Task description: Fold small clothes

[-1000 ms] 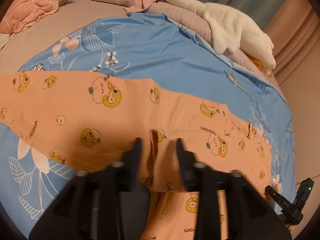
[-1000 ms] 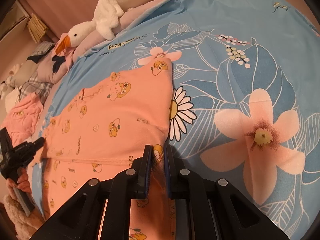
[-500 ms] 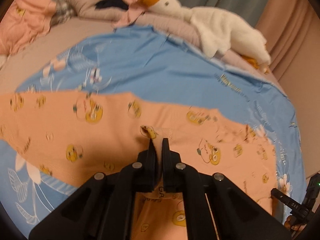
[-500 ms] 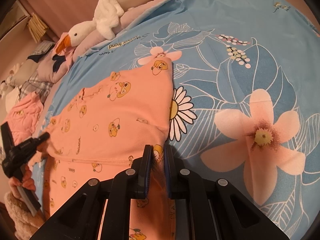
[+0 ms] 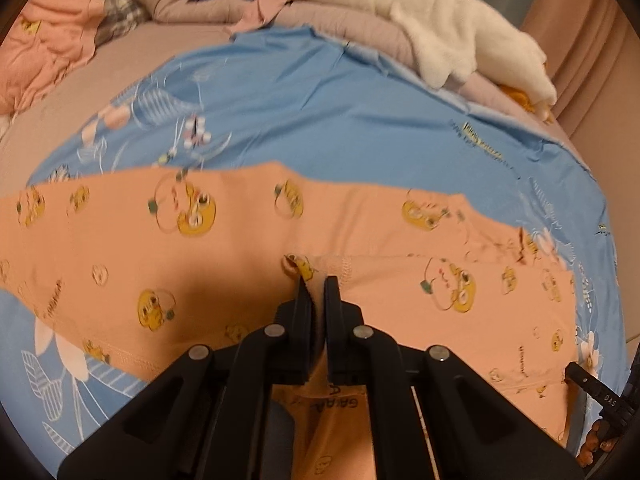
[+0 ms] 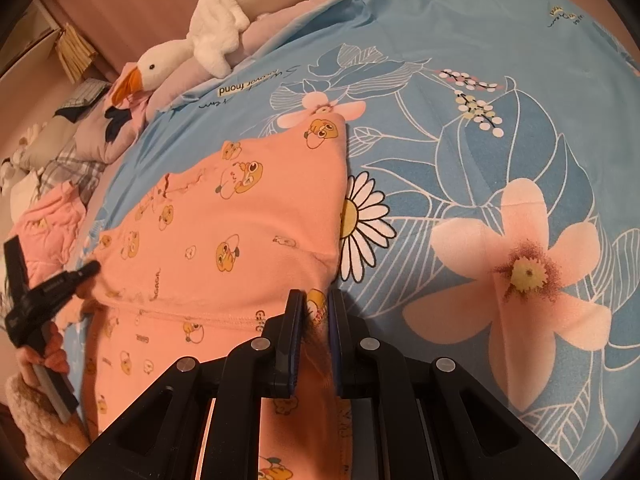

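Left wrist view: the left tongs (image 5: 319, 294) are pressed together on a raised pinch of the orange garment (image 5: 240, 236), at a stitched hem edge near its middle; the cloth between the fingers (image 5: 303, 312) stands up from the rest, which lies spread across a blue floral bedsheet (image 5: 320, 120). The garment is printed with yellow cartoon faces and small lettering; one word beneath the tongs appears inverted and reads roughly "GAGA", though blur makes this uncertain. A small yellow printed label on the sheet at right is illegible. Beyond the sheet lie a white plush goose (image 5: 440, 28) with an orange bill, a mauve quilt (image 5: 192, 8), plaid cloth and a crumpled pink garment (image 5: 48, 40). A pinkish curtain (image 5: 580, 40) hangs at right. At the lower right edge, the other black tool is partly visible. Right wrist view: the right tongs (image 6: 316, 308) are closed on the orange garment (image 6: 240, 232) at its near right edge, with a fold of cloth drawn up between the fingers (image 6: 294, 320). The bedsheet (image 6: 500, 140) shows large pink flowers, a white daisy, berry sprigs and script reading in part "fnond". The plush goose (image 6: 208, 20) rests on the quilt at the upper left. At left, the left tongs (image 6: 86, 270) meet the garment's far edge; their spread cannot be judged from here. A wooden wall panel (image 6: 132, 0) stands behind.
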The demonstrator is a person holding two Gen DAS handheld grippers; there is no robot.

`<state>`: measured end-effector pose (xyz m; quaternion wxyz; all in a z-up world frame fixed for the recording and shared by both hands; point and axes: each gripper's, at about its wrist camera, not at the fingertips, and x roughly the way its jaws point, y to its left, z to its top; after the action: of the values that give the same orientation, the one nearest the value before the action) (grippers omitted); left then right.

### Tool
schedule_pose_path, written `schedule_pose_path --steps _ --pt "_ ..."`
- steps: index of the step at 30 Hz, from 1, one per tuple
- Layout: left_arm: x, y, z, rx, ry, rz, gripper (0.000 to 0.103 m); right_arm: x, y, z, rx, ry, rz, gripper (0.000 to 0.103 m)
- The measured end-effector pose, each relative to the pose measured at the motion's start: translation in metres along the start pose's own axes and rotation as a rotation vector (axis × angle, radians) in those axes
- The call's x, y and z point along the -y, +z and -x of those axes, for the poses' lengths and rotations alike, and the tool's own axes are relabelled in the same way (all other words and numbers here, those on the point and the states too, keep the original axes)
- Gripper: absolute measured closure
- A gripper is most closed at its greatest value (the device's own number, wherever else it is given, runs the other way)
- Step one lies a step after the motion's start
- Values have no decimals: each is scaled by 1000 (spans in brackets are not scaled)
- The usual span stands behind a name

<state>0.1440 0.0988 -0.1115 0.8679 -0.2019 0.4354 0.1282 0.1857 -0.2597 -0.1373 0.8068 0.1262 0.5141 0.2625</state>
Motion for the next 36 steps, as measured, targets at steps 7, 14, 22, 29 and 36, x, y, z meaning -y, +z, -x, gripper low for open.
schedule_pose_path --steps 7,14,22,29,36 --pt "1 -4 -8 -25 21 1 94 0 0 0 -1 -1 2 94" --pt "-9 -6 -12 -30 -25 58 91 0 0 -1 -1 -3 2 94" --pt "-8 -8 -10 -24 -40 83 90 -1 0 -3 1 -10 5 93" --pt "-4 -14 15 -10 5 67 61 -1 0 -3 7 -8 5 93" --pt "-54 -23 96 150 80 72 20 -12 -8 31 169 -137 55 27"
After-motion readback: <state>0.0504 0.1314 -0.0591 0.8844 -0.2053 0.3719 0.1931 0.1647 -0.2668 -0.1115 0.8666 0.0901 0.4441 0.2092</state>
